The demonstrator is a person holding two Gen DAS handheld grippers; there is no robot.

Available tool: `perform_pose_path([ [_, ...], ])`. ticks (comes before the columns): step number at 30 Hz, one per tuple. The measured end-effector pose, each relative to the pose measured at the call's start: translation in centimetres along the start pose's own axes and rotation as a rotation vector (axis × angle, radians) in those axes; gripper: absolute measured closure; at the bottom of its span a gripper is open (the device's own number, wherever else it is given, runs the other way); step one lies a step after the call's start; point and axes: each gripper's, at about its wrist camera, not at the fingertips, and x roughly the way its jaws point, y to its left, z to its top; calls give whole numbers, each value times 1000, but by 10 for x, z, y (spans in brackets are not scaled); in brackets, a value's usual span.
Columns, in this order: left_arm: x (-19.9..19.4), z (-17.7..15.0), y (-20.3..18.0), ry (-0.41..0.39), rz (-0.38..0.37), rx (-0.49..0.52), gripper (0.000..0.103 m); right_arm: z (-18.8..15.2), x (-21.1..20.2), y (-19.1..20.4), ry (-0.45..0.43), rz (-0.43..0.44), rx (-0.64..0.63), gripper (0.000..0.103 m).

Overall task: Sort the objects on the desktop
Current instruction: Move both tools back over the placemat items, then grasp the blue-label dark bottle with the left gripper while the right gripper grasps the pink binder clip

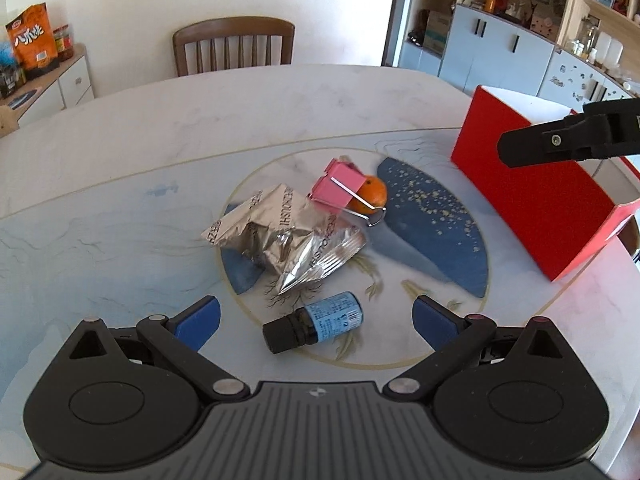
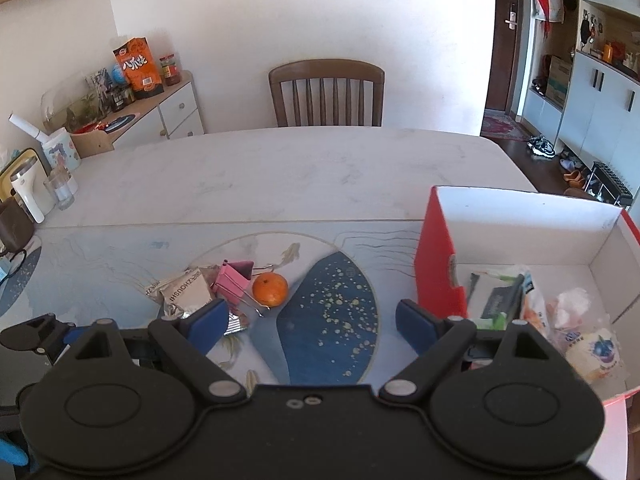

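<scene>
I had both grippers over a pale marble-patterned table [image 2: 280, 176] with a round blue-and-white painted design at its middle. My left gripper [image 1: 316, 318] stood wide open, holding nothing, its blue pads [image 1: 200, 318] to either side of a small dark bottle with a blue label [image 1: 316, 322]. The bottle lay on its side on the table, black cap pointing toward the left pad, and neither pad touched it.

Just beyond the bottle lay crumpled silver foil wrappers [image 1: 284, 240], near the table's middle. A pink binder clip [image 1: 340, 192] sat at the wrappers' far right side, and a small orange [image 1: 374, 196] sat right against the clip, partly hidden behind it in the left view.

My right gripper [image 2: 310, 320] was also wide open with nothing between its pads, hovering over the blue part of the painted design. The orange [image 2: 270, 289] lay just beyond its left pad [image 2: 208, 322].

A red box with a white inside [image 2: 440, 264] stood toward the table's right edge. It already held several packets and wrapped items [image 2: 520, 300].

A wooden chair [image 2: 326, 94] stood at the table's far edge.
</scene>
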Motion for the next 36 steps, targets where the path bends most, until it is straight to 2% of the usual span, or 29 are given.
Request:
perform_pose_path([
  [5,10,-1,3,25,6,-22,0,2,14,8,9,-5,-6,14],
  [21,21,2,3,24,16,-54,0,18,69,43,21,9,-39,18],
  [36,31,4,0,33,27,-61,1,20,115,57,74,5,-20,29],
])
